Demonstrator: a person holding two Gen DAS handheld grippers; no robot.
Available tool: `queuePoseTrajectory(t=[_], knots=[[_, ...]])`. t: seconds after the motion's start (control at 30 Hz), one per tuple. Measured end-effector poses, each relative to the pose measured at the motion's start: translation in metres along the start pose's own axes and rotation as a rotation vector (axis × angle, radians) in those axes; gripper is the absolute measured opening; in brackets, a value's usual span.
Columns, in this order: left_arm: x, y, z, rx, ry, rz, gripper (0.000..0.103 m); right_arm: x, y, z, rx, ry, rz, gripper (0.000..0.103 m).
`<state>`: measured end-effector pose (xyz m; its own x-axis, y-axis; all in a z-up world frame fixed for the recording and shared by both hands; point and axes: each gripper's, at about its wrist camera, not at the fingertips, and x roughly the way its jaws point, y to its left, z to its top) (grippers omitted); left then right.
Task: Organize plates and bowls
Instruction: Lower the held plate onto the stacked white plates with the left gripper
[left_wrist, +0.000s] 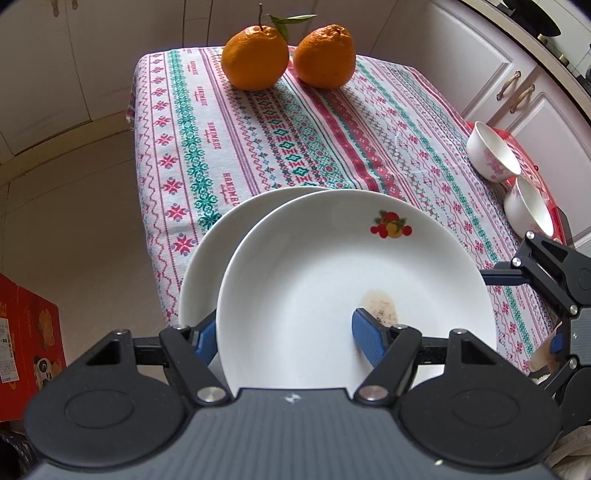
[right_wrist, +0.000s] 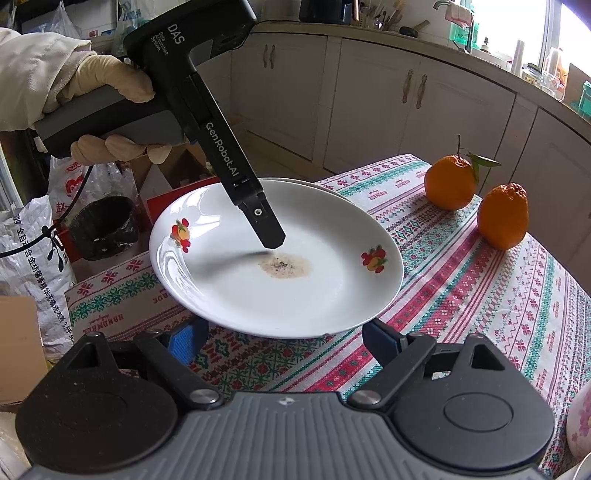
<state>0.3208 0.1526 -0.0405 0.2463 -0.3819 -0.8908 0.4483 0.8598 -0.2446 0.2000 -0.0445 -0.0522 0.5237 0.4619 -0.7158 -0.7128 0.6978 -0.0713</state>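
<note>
Left gripper, clamped on the near rim of the stained plate, holds it tilted above a second plate at the tablecloth's near-left corner. Right gripper gapes empty. Stacking in hand; next, lower squarely, release.

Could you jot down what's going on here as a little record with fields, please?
Setting: kitchen, table with patterned cloth
Top plate: white, fruit prints, brownish stain in the middle
Lower plate: white, partly covered by the top plate
Left gripper: fingers straddle the top plate's rim, one inside it
Right gripper: open, at the plate's near edge
Bowls: two, white with pink flowers
Oranges: two, at the far end
</note>
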Motion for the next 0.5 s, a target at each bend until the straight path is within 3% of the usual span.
queuePoseTrajectory(t=[0.5], knots=[[-0.0094, 0.0027, -0.0052, -0.022, -0.011, 0.010, 0.072, 0.0044, -0.0052, -0.0005, 0.033, -0.012, 0.048, 0.093]])
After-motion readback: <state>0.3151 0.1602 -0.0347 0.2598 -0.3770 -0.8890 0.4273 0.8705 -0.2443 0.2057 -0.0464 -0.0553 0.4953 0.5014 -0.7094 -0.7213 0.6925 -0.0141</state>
